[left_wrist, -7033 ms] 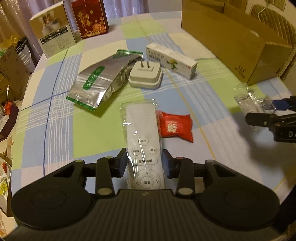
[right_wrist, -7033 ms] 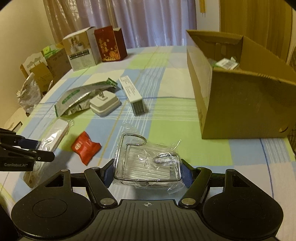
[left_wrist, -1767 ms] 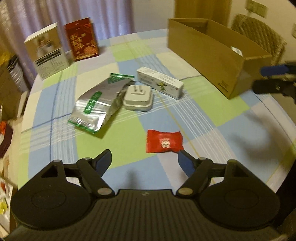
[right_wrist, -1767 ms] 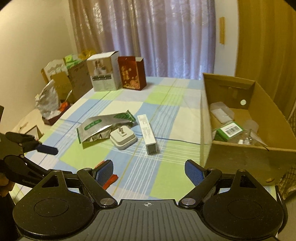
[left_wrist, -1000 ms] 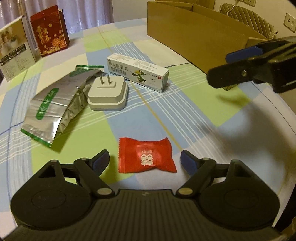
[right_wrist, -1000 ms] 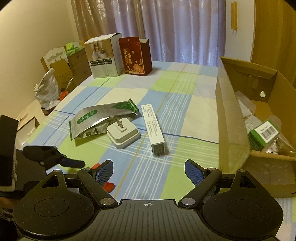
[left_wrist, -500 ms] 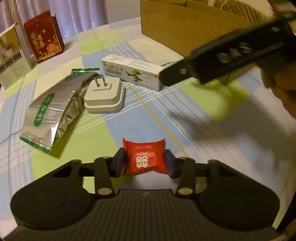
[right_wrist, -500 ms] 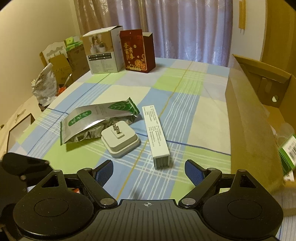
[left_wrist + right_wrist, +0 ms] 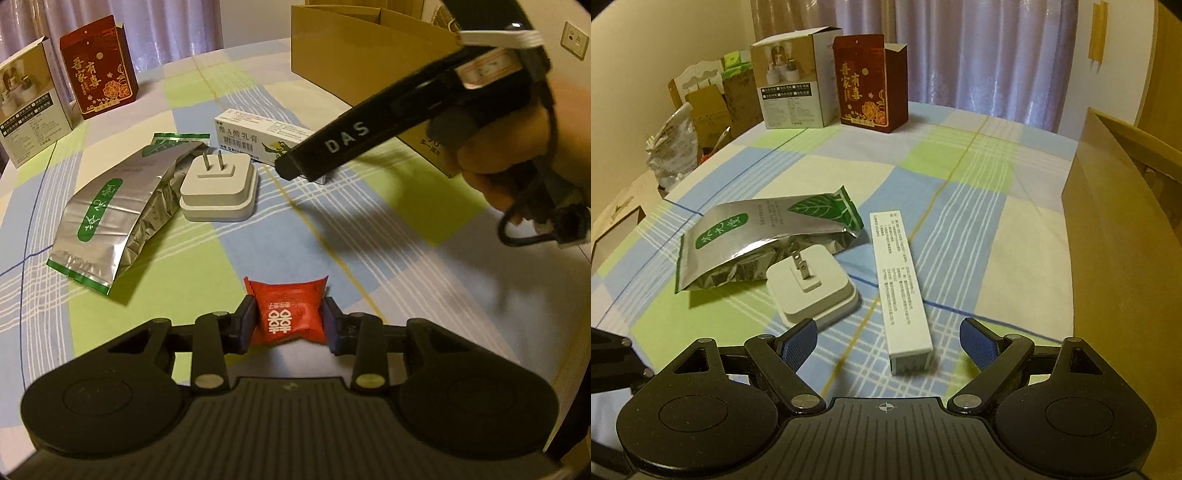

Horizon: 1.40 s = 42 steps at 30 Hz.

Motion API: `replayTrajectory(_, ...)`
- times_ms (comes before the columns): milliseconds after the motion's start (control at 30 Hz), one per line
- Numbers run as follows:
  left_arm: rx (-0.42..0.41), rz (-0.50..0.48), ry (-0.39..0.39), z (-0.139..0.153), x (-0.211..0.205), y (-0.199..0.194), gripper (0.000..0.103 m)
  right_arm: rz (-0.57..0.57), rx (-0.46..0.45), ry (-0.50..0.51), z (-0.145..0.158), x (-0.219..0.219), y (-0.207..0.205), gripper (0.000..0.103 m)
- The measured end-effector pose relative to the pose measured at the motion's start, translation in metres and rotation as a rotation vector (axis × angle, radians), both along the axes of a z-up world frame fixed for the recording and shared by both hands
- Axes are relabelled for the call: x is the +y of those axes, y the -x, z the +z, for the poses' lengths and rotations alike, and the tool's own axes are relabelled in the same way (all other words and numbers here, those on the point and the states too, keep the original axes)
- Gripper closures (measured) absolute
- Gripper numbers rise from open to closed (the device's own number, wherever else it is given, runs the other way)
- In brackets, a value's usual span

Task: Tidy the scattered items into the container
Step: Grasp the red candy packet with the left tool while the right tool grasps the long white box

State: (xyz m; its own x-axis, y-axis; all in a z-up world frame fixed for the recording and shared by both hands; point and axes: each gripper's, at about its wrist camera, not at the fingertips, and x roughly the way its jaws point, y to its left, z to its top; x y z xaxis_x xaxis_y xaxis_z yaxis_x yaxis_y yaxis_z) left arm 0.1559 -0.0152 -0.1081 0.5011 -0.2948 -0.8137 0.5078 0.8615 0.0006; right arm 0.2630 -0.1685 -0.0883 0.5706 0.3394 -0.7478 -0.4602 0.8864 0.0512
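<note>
Left wrist view: left claw [image 9: 289, 325] pinching red candy packet [image 9: 290, 315] at 6 o'clock, packet low over desk [image 9: 388, 236]. Foil pouch [image 9: 110, 206] at 9, white plug adapter [image 9: 218, 192] centre, ointment box [image 9: 258, 134] at 12 — all loose. Cardboard box [image 9: 351, 62] at 1, contents hidden.

Right wrist view: right claw [image 9: 888, 343] spread, empty, hovering over near end of ointment box [image 9: 899, 284]. Adapter [image 9: 812, 291] at 8, pouch [image 9: 757, 236] at 10, cardboard box [image 9: 1115, 236] at 3.

Judgement: four items left, candy lifted first.

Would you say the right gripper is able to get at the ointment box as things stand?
Probably yes: the right gripper is open, the ointment box lies just ahead with its near end between the fingers, and nothing covers it.
</note>
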Motion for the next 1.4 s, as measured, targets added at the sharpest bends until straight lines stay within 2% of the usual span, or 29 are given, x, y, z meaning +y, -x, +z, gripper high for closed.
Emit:
replayTrajectory(200,0.001,0.006,0.021,-0.003,0.004,0.000,0.066,0.017,0.008,0.035,-0.008,0.006,-0.015,0.014)
replayTrajectory(267,0.002,0.016,0.027,-0.002,0.007,0.000,0.057,0.022,0.008,0.042,-0.011,0.007,-0.019,0.014)
replayTrajectory(333,0.010,0.022,0.019,-0.004,0.010,0.000,0.052,0.024,0.012,0.046,-0.013,0.008,-0.023,0.016)
replayTrajectory(367,0.019,0.024,0.013,-0.006,0.011,-0.001,0.051,0.024,0.016,0.047,-0.014,0.008,-0.026,0.030)
replayTrajectory(400,0.020,0.025,0.010,-0.007,0.013,0.000,0.050,0.030,0.024,0.051,-0.016,0.010,-0.028,0.035)
replayTrajectory(500,0.013,0.022,-0.002,-0.007,0.016,0.002,0.048,0.033,0.031,0.062,-0.019,0.012,-0.030,0.041)
replayTrajectory(567,0.015,0.020,-0.011,-0.006,0.015,0.002,0.048,0.037,0.033,0.072,-0.020,0.013,-0.029,0.071)
replayTrajectory(600,0.020,0.016,-0.013,-0.006,0.014,0.001,0.050,0.035,0.034,0.079,-0.021,0.013,-0.027,0.074)
replayTrajectory(733,0.027,-0.014,-0.031,-0.005,0.005,0.003,0.065,0.020,0.031,0.077,-0.018,0.007,-0.016,0.074)
replayTrajectory(867,0.042,-0.021,-0.033,-0.003,-0.001,0.007,0.070,-0.022,0.039,0.051,-0.009,-0.005,0.001,0.074)
replayTrajectory(1233,0.008,0.033,-0.011,0.029,0.004,0.023,0.070,-0.069,0.034,-0.011,0.027,-0.026,0.060,0.074)
replayTrajectory(1400,0.001,0.036,-0.012,0.040,0.003,0.038,0.070,-0.073,0.050,0.002,0.033,-0.033,0.088,0.074)
